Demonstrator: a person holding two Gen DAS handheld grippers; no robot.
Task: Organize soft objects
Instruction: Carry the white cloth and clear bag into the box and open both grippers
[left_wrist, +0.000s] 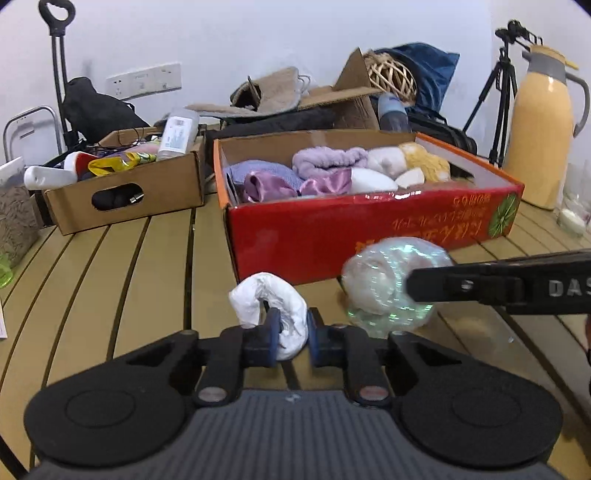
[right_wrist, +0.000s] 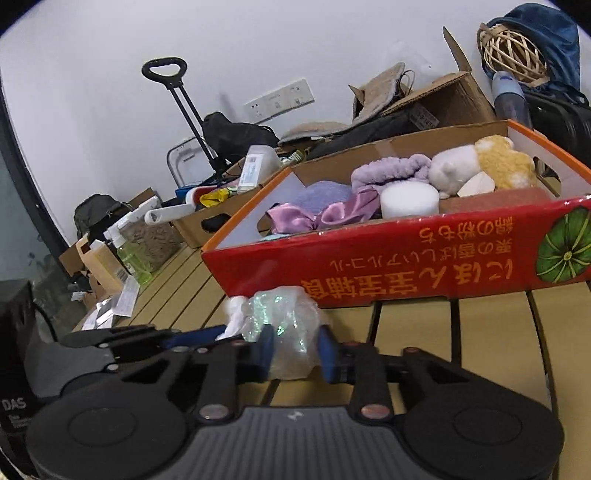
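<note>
- White crumpled soft roll (left_wrist: 271, 310) sits clamped between the blue pads of the left gripper (left_wrist: 291, 334), on the slatted table (left_wrist: 129, 266) just in front of the red box (left_wrist: 369, 229).
- Right gripper (right_wrist: 295, 356) is clamped on the iridescent plastic-wrapped bundle (right_wrist: 284, 325), beside the white roll, also just short of the box wall.
- Box already holds purple cloths (left_wrist: 325, 162), satin bow, white sponges, yellow plush.
- Judged step: lift both and drop in the box.
- Do it well: raise each clear of the front rim before going forward; the wall is close, the card edge could snag.
- Bundle wrap looks slippery; keep the squeeze firm, don't tilt.
- Aim for the free gap along the near side.
</note>
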